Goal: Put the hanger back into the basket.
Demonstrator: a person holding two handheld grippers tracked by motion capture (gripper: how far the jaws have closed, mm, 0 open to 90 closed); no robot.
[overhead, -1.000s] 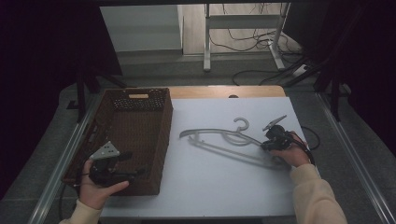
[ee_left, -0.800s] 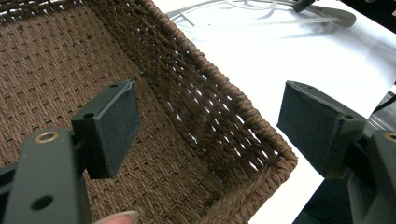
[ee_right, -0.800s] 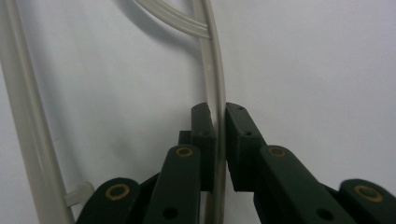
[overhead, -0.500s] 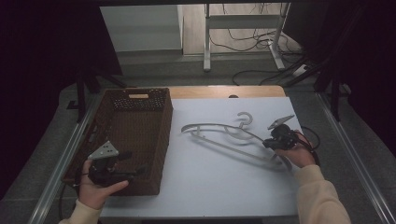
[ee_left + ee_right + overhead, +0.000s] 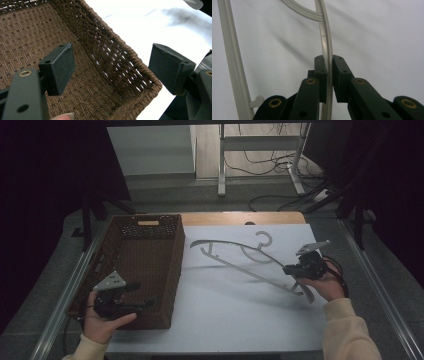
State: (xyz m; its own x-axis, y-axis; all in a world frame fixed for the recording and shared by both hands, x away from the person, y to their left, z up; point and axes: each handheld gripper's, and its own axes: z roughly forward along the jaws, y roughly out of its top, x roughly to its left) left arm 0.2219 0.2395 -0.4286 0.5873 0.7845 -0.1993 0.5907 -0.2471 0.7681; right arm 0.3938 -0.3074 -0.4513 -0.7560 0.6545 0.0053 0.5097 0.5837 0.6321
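since a second ago our right gripper point(image 5: 292, 270), clenched on the hanger's point(image 5: 235, 253) thin arm, has lifted it off the table point(image 5: 225, 315); it could twist loose. left gripper point(image 5: 145, 304) gapes over the basket point(image 5: 150, 250).

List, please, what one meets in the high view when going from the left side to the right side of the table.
left gripper → brown woven basket → white hanger → right gripper, fingers shut on the hanger
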